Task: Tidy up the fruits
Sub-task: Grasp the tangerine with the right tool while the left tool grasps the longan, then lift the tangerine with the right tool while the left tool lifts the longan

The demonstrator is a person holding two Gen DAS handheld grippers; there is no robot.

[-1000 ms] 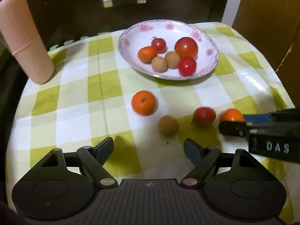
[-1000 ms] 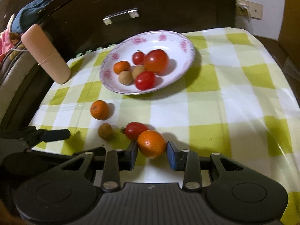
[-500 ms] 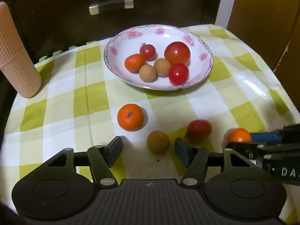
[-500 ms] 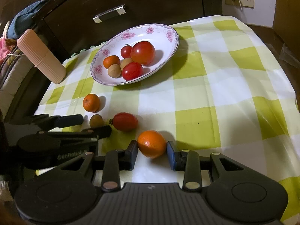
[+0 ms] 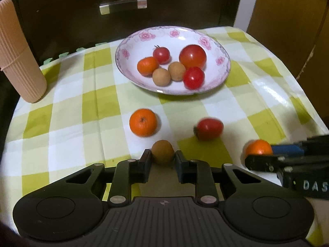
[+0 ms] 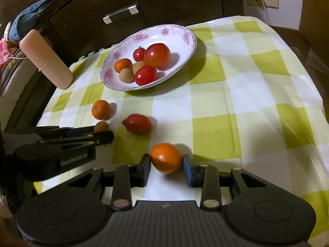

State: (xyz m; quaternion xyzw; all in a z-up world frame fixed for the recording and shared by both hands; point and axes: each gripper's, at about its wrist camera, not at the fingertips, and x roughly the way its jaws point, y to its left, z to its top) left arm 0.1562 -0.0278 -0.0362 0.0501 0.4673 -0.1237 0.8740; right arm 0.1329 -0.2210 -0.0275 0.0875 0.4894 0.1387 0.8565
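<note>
A floral white plate [image 5: 223, 61] [image 6: 190, 41] at the back of the checked cloth holds several tomatoes, longans and a small orange. My left gripper [image 5: 162, 159] is shut on a brown longan [image 5: 162, 152], which also shows in the right wrist view [image 6: 101, 126]. My right gripper [image 6: 167, 164] is shut on an orange [image 6: 166, 158], seen at the right in the left wrist view [image 5: 258, 147]. Another orange [image 5: 143, 122] [image 6: 100, 109] and an oval red tomato [image 5: 209, 128] [image 6: 137, 124] lie loose on the cloth.
A ribbed pink cylinder [image 5: 19, 57] [image 6: 46, 59] stands at the table's back left. A dark drawer front with a metal handle [image 5: 123, 5] [image 6: 121, 13] rises behind the plate. The cloth falls off at the right edge [image 6: 316, 94].
My left gripper moved forward and closed its jaws onto the brown longan. My right gripper kept its hold on the orange and drew back a little.
</note>
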